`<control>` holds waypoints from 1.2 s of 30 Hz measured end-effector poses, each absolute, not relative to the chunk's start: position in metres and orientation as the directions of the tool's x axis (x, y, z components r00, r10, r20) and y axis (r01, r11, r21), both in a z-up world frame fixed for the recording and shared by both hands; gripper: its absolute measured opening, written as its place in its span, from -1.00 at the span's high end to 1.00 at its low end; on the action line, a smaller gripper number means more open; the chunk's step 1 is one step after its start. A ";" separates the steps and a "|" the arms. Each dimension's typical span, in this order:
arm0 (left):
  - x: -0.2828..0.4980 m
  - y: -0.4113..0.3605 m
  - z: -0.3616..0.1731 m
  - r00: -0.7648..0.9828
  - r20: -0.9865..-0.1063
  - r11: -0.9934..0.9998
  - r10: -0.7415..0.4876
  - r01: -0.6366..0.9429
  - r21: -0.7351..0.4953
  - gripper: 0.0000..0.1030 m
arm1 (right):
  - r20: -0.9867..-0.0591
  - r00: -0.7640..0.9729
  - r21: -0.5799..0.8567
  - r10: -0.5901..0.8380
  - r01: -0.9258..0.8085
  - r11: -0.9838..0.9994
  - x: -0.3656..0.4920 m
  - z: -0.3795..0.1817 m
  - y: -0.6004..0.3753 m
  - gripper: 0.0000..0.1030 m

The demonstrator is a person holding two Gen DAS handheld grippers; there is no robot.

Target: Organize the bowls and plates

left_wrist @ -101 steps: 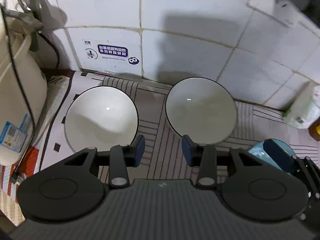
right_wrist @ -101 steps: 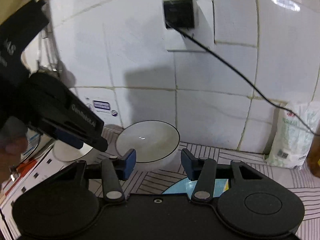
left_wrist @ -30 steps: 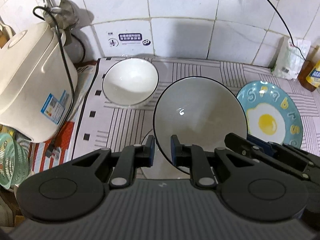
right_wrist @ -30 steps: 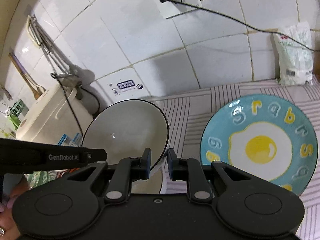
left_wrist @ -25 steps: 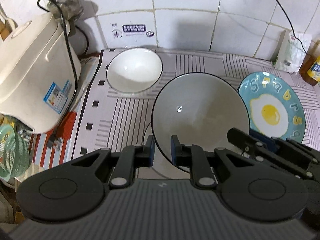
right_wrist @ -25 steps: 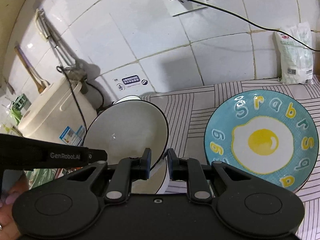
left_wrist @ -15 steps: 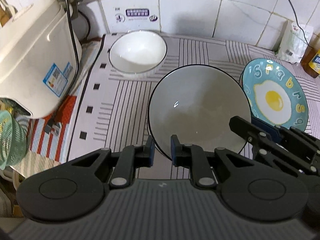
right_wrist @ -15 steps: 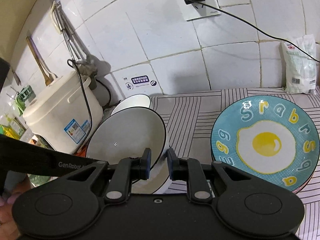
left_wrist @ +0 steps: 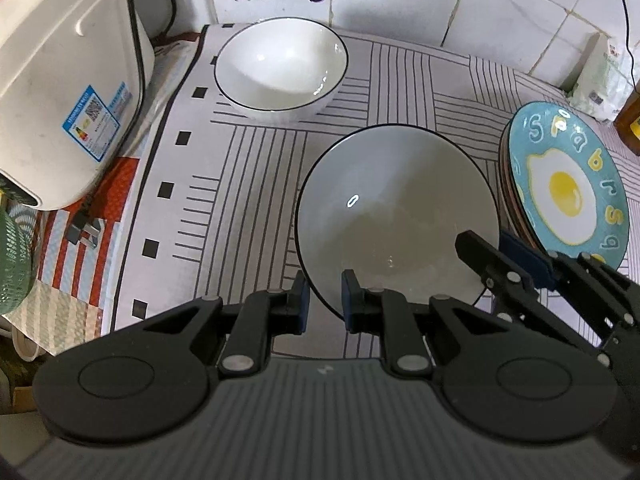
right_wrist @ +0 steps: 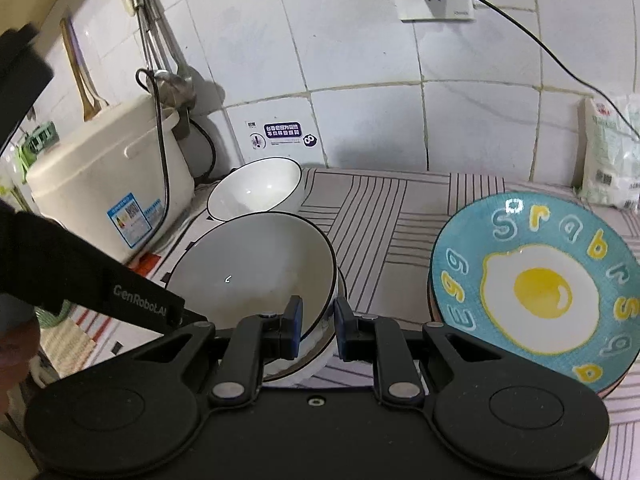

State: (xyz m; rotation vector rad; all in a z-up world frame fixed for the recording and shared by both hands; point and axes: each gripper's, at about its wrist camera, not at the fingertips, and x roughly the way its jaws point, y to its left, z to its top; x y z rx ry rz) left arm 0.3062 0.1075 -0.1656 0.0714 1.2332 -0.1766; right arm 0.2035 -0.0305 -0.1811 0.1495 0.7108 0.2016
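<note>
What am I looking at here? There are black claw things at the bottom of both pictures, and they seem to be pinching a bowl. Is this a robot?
No robot: a person holds a two-finger tool in each hand, and each tool carries a wide-angle camera looking out along its fingers. That makes two pictures, one per tool.

In the left tool's view, the left hand-held gripper is shut on the near rim of the large bowl. In the right tool's view, the right hand-held gripper pinches the same bowl's rim on another side, so both tools hold it together.

On the striped cloth lie a smaller white bowl near the wall and an egg-patterned plate that tops a stack. A white rice cooker stands to the left.
</note>
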 end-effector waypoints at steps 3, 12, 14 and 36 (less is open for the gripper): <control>0.308 0.106 -0.169 0.310 -0.945 0.984 -0.100 0.173 -0.048 0.70 | -0.642 0.738 0.151 0.207 -0.143 0.978 0.205 -0.183 -0.026 0.60; 0.309 0.109 -0.167 0.311 -0.944 0.985 -0.113 0.162 -0.065 0.62 | -0.666 0.731 0.016 0.149 -0.185 0.983 0.213 -0.185 -0.011 0.56; 0.307 0.113 -0.162 0.324 -0.937 0.984 -0.128 0.160 -0.079 0.62 | -0.662 0.733 0.003 0.159 -0.210 0.978 0.212 -0.186 -0.011 0.50; 0.351 0.166 -0.129 0.558 -0.799 0.973 -0.223 0.083 -0.214 0.21 | -0.629 0.647 0.144 0.431 -0.447 0.883 0.280 -0.129 -0.024 -0.05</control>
